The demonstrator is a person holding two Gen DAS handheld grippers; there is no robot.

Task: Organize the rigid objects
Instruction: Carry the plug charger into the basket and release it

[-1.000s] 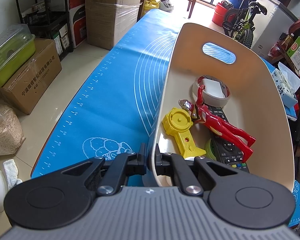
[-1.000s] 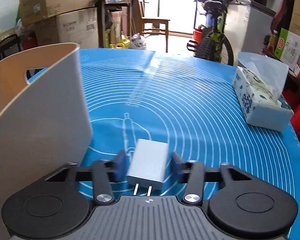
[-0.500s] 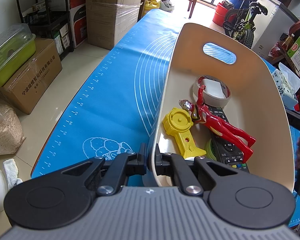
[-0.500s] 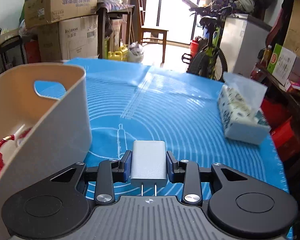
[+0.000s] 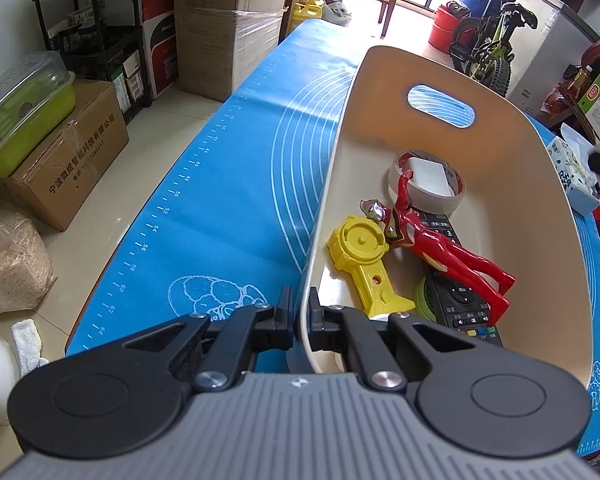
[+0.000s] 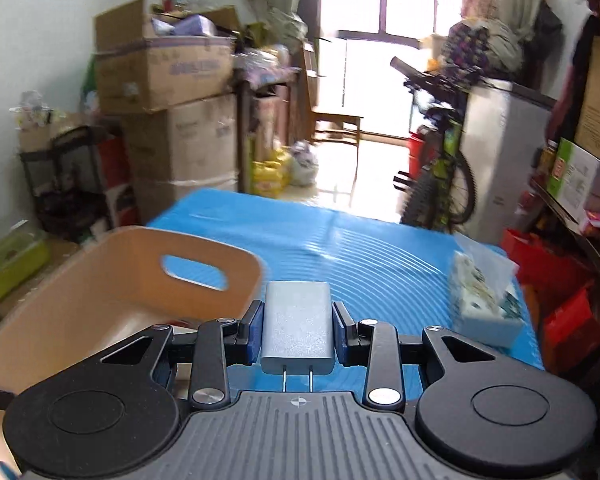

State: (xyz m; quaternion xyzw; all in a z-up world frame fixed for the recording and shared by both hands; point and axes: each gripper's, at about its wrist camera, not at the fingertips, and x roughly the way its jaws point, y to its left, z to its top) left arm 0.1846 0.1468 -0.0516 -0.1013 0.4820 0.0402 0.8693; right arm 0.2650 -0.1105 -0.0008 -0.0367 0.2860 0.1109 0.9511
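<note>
A beige bin [image 5: 520, 168] with a handle slot stands on the blue mat [image 5: 220, 208]. My left gripper [image 5: 299, 322] is shut on the bin's near left wall. Inside lie a red toy figure [image 5: 440, 248], a yellow plastic toy [image 5: 362, 256], a black remote [image 5: 460, 300], a tape roll [image 5: 426, 180] with a white block in it, and a green disc [image 5: 422, 296]. My right gripper [image 6: 298, 330] is shut on a grey plug adapter [image 6: 298, 328], prongs toward the camera, held in the air to the right of the bin [image 6: 112, 280].
A tissue pack [image 6: 486, 304] lies on the mat [image 6: 360, 256] at the right. Cardboard boxes [image 5: 224, 20], a black shelf, a green container and a bicycle [image 5: 488, 48] stand around the table. The table's left edge drops to the floor.
My right gripper has closed on the plug adapter and lifted it well above the mat, beside the bin. My left gripper and the bin have not moved.
</note>
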